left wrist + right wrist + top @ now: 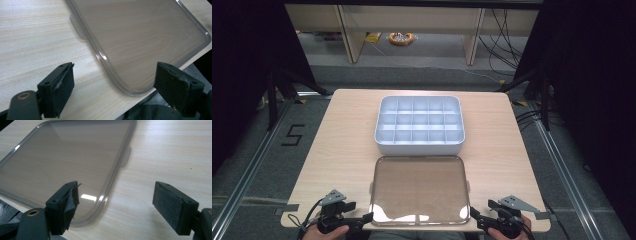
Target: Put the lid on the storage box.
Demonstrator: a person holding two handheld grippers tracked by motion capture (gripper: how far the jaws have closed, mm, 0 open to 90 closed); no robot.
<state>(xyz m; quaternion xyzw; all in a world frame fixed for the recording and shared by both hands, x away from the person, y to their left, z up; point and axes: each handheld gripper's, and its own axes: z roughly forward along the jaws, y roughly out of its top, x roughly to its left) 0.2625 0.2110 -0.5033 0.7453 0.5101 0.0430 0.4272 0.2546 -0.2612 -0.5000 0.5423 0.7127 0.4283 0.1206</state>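
Observation:
A clear plastic lid (419,189) lies flat on the wooden table (337,145) near its front edge. Behind it stands a pale grey box (419,125) divided into several empty compartments. My left gripper (370,217) is open at the lid's near left corner (130,92), with that corner between its jaws and nothing gripped. My right gripper (473,213) is open at the lid's near right corner (95,217), which lies between its jaws. The lid (140,37) has a small tab (77,27) on its left side, and the lid (70,157) has another tab (126,156) on its right.
Bare wood lies left and right of the lid and box. Beyond the table are a grey floor, desk legs, dark cables (507,45) and a yellow coil (401,38). Tape marks a "5" (293,135) on the floor at left.

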